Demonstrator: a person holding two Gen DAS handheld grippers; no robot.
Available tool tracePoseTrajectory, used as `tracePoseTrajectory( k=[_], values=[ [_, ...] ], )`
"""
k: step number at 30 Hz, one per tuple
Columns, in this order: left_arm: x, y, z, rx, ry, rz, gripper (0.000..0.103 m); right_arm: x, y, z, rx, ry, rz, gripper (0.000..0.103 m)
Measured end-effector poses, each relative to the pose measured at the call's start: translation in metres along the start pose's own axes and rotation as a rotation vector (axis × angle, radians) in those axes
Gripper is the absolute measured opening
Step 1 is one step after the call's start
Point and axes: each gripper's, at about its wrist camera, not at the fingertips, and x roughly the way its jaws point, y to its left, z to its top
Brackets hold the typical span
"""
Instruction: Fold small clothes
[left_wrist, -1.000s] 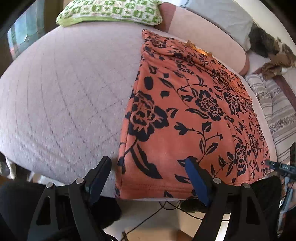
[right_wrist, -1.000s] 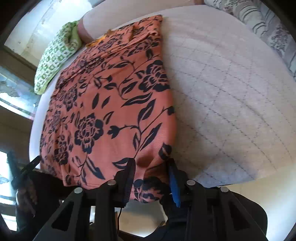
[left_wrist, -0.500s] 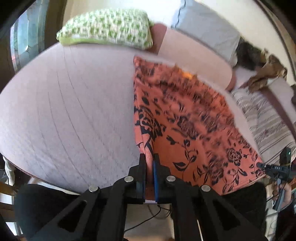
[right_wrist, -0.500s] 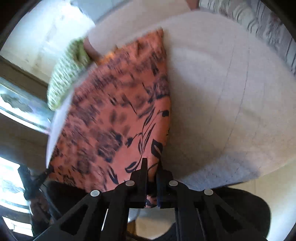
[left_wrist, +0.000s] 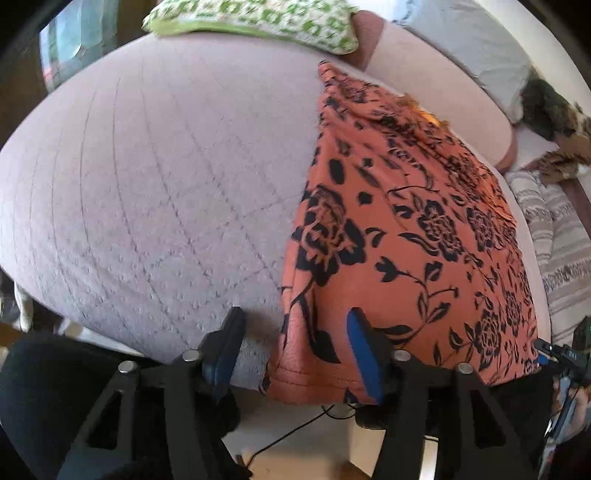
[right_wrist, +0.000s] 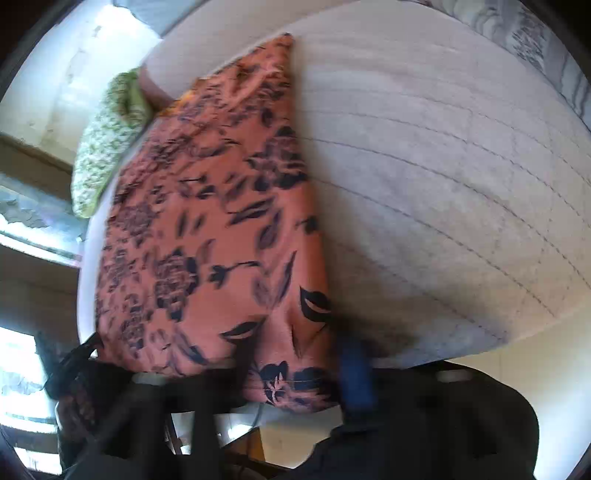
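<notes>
1. Orange floral garment lies spread on the quilted bed, long and narrow, its near hem hanging just over the bed's front edge. The left long edge looks doubled over, so one lengthwise fold seems to be in; judgement only.
2. Left gripper: jaws part-way apart and opening. The garment's near left corner sits between them, pads not pressing on it.
3. Right gripper: view blurred; jaws apart and opening, straddling the near right corner of the hem. No grip visible.
4. Far end of the garment reaches toward the green patterned pillow; it looks slightly rumpled there.
5. Done so far, as I read it: cloth laid out, narrowed, roughly squared.
6. Left to do: crosswise folds bringing the near hem up toward the far end, then a tidy. No finished compact bundle visible yet.
7. Other fabrics lie at the right side of the bed, unfolded.
</notes>
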Motion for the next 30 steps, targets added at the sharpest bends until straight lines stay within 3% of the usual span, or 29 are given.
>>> tracePoseTrajectory(
  k=[1,2,3,4,6,8,10,13,15,17,19,20,23,24,27,30],
  values=[
    [0.0,-0.001,-0.001,0.024,-0.004,0.013,0.039,0.0,0.002,0.001,-0.007,0.003,0.032,0.065],
    [0.001,-0.005,0.0,0.047,0.005,0.012,0.006,0.001,0.003,0.001,-0.012,0.012,0.058,0.03],
    [0.0,-0.005,0.002,0.034,0.018,-0.026,0.004,-0.001,0.003,0.001,-0.01,0.025,0.065,0.01],
    [-0.007,-0.005,0.002,0.005,0.001,-0.046,0.004,-0.009,0.003,0.002,0.01,0.022,0.091,0.007],
    [-0.04,-0.011,0.006,0.029,-0.102,-0.093,0.004,-0.041,0.018,0.005,0.021,-0.055,0.201,0.006],
    [-0.056,-0.019,0.01,0.077,-0.142,-0.083,0.004,-0.074,0.029,0.011,-0.027,-0.121,0.197,0.006],
    [-0.04,-0.013,0.012,0.058,-0.095,-0.058,0.004,-0.064,0.023,0.02,-0.038,-0.094,0.132,0.006],
    [0.011,0.017,0.003,-0.098,0.087,-0.055,0.005,0.0,-0.015,0.012,0.069,0.082,0.042,0.006],
    [0.002,0.015,0.003,-0.098,0.068,-0.05,0.005,0.004,-0.013,0.006,0.04,0.072,0.018,0.006],
    [-0.028,0.0,0.011,-0.018,-0.027,-0.054,0.005,-0.016,-0.007,0.005,0.056,0.026,0.096,0.006],
    [-0.04,-0.007,0.014,0.029,-0.06,-0.044,0.005,-0.033,-0.006,0.006,0.016,-0.01,0.085,0.006],
    [-0.038,-0.004,0.014,0.034,-0.048,-0.034,0.005,-0.034,-0.012,0.006,0.025,-0.008,0.082,0.006],
    [0.001,0.013,0.01,-0.047,0.098,0.011,0.005,-0.008,-0.023,0.007,0.07,0.064,0.045,0.006],
    [0.001,0.013,0.009,-0.043,0.093,0.01,0.005,-0.006,-0.019,0.006,0.066,0.067,0.051,0.006],
    [-0.02,-0.004,0.019,0.03,0.036,-0.029,0.005,-0.017,-0.001,0.016,0.014,0.042,0.101,0.006],
    [-0.038,-0.025,0.053,0.067,-0.014,-0.121,0.005,-0.03,0.02,0.045,-0.018,-0.008,0.174,0.006]
  ],
)
